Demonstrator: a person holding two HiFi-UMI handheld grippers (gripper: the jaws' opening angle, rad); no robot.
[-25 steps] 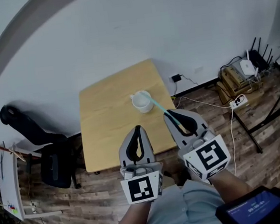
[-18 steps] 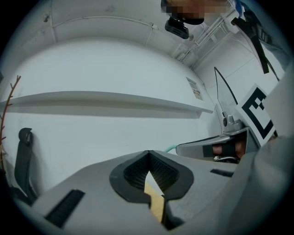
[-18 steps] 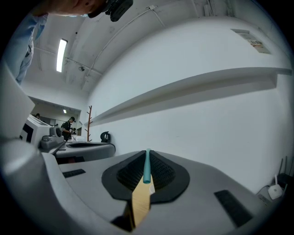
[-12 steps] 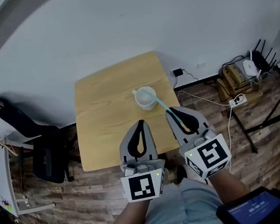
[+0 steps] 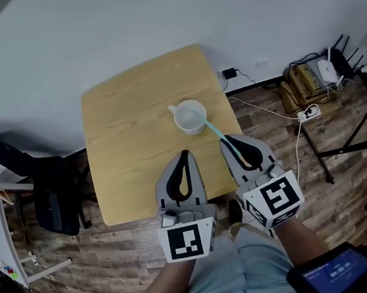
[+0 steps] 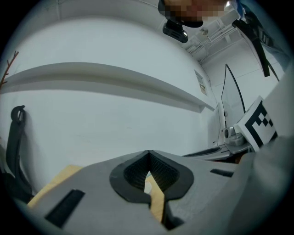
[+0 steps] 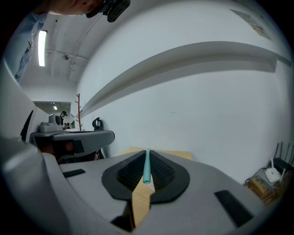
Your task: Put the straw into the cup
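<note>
A thin, pale teal straw [image 5: 213, 131] is pinched between the closed jaws of the right hand-held gripper [image 5: 226, 141]. Its far end slants to the rim of a white cup [image 5: 190, 117] standing on the wooden surface [image 5: 130, 142]. Insertion looks to be under way, and the tip likely needs guiding down inside before release. The left hand-held gripper [image 5: 184, 154] hangs closed and empty alongside.

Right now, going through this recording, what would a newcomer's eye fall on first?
The teal straw stands out: it is clamped in the right gripper and slants toward the white cup, with its far end at the cup's rim. The cup sits alone near the right edge of the wooden table. The left gripper hovers beside the right one over the table's near edge, shut and empty.
</note>
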